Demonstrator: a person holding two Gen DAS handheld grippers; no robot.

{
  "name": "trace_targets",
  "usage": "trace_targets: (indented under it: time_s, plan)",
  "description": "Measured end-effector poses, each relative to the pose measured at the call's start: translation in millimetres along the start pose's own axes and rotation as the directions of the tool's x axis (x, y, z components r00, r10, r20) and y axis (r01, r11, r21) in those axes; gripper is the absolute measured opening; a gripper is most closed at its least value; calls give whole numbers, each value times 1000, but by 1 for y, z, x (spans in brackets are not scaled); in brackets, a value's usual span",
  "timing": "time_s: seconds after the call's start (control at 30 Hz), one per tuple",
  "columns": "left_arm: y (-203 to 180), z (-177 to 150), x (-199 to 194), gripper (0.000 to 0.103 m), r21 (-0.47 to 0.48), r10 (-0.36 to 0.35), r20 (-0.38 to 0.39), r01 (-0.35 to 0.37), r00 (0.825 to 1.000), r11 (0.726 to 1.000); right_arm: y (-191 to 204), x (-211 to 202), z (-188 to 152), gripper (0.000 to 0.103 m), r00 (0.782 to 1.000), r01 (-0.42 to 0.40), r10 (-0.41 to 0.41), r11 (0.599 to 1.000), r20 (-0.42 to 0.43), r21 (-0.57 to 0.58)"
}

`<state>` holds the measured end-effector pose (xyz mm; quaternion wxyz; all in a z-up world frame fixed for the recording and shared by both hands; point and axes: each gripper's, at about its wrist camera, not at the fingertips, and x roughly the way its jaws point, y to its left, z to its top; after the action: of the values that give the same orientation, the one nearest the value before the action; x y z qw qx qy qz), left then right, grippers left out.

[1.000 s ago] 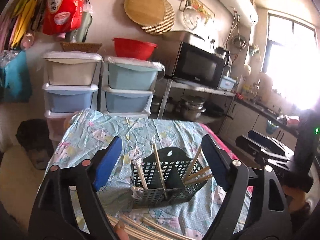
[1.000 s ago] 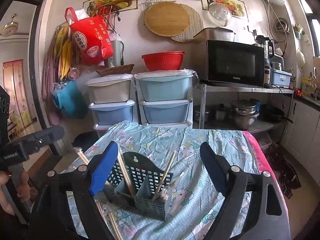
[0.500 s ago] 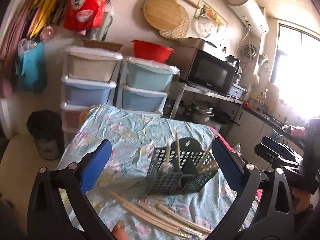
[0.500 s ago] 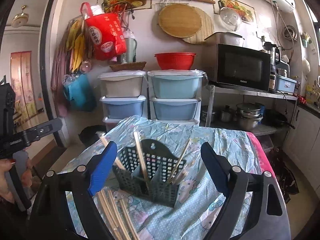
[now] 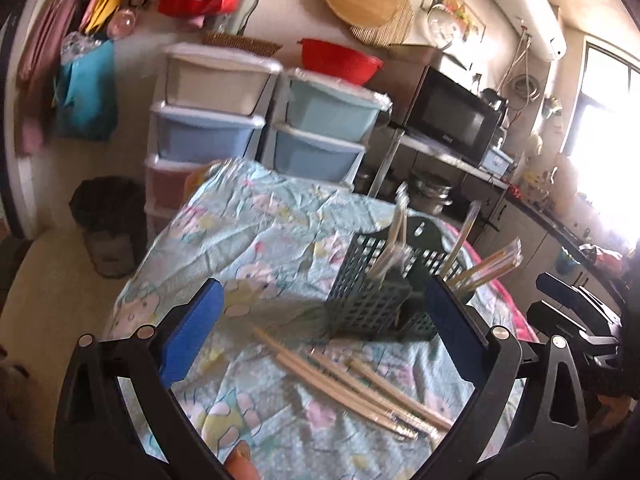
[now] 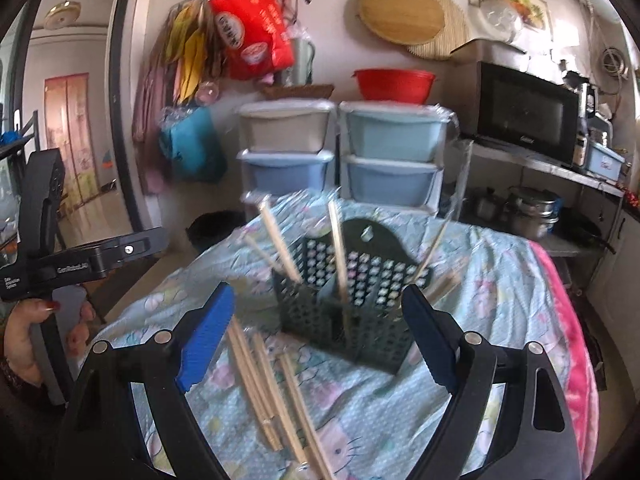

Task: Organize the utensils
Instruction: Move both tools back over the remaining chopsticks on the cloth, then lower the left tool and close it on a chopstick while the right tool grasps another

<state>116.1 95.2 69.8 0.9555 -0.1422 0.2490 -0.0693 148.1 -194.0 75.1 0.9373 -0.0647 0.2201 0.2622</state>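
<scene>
A dark green perforated utensil caddy stands on the tabletop, which is covered in a light blue cartoon-print cloth, with several wrapped chopsticks leaning upright in its compartments. A loose bundle of wooden chopsticks lies flat on the cloth just in front of the caddy, on the near side. The left hand-held gripper hangs above that bundle with its blue pads spread wide and nothing between them, and the right hand-held gripper hangs likewise spread and empty, near the caddy's front.
</scene>
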Motion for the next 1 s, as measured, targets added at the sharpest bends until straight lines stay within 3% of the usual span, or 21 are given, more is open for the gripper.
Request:
trace_targets:
  time_s: [0.37, 1.0]
  plan:
    - [23, -33, 13, 92, -13, 69, -93, -70, 993, 997, 17, 35, -25, 83, 994, -73, 73, 997, -84, -4]
    - [43, -56, 62, 92, -54, 44, -251, -59, 967, 997, 14, 80, -52, 80, 977, -54, 47, 998, -209, -32]
